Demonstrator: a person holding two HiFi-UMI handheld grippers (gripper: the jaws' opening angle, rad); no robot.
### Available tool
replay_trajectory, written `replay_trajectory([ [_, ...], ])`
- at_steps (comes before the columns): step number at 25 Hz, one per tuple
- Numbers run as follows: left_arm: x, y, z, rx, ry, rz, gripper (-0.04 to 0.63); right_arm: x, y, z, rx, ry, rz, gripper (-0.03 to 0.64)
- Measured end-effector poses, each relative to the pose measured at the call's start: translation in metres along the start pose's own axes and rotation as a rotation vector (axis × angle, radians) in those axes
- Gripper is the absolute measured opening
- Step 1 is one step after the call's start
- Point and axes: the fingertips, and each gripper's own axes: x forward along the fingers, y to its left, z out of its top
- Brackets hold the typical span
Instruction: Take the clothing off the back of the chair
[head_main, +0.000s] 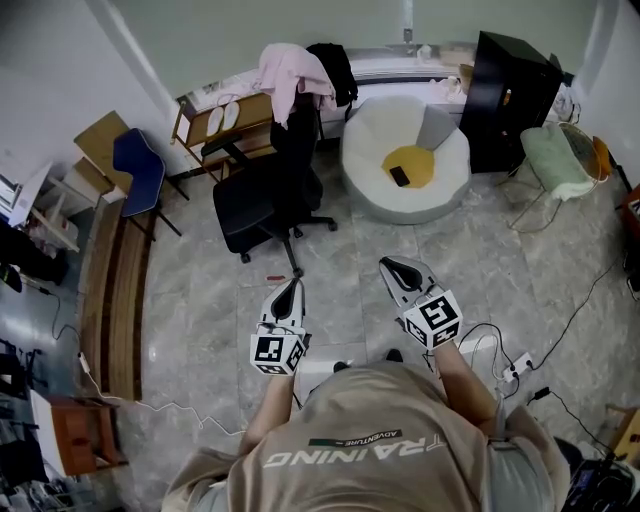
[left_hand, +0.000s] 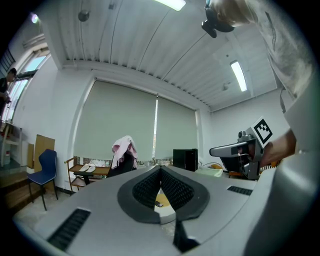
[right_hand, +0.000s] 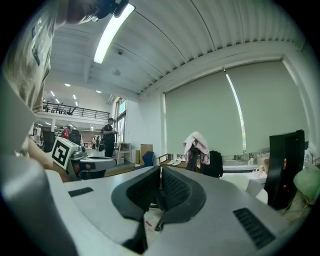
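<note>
Pink clothing (head_main: 290, 72) drapes the far chair (head_main: 262, 190); the white seat (head_main: 368, 195) to its right holds a yellow cushion (head_main: 418, 160) and phone (head_main: 399, 176). Fingers of left gripper (head_main: 291, 284) and right gripper (head_main: 392, 266) press together, empty.

Clothing (head_main: 288, 72): pale pink, plain.
Chair (head_main: 262, 195) under it: black throughout.
Round seat (head_main: 372, 165): white, with a yellow cushion (head_main: 412, 165) and a grey one (head_main: 437, 127).
Side chair (head_main: 135, 172): blue.
Cabinet (head_main: 512, 98): black.
Floor (head_main: 330, 265): grey marbled tile.
Left gripper (head_main: 291, 284) and right gripper (head_main: 388, 263): light grey shells, black ribbed jaws, black-and-white square markers.
Person's shirt (head_main: 370, 420): tan, with white lettering.
</note>
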Motion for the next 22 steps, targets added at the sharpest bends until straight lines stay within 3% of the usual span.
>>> replay_trajectory([
  [9,-0.009,0.03,0.0,0.037,0.015,-0.049,0.012,0.033,0.022,0.0,-0.007,0.015,-0.02,0.038],
  [17,-0.011,0.047,-0.016,0.007,0.025,-0.092,0.012,0.044,0.037,-0.019,0.012,0.051,-0.057,0.038],
  [22,0.0,0.053,-0.022,-0.007,0.04,-0.088,0.012,0.056,0.023,-0.017,0.021,0.053,-0.053,0.038],
])
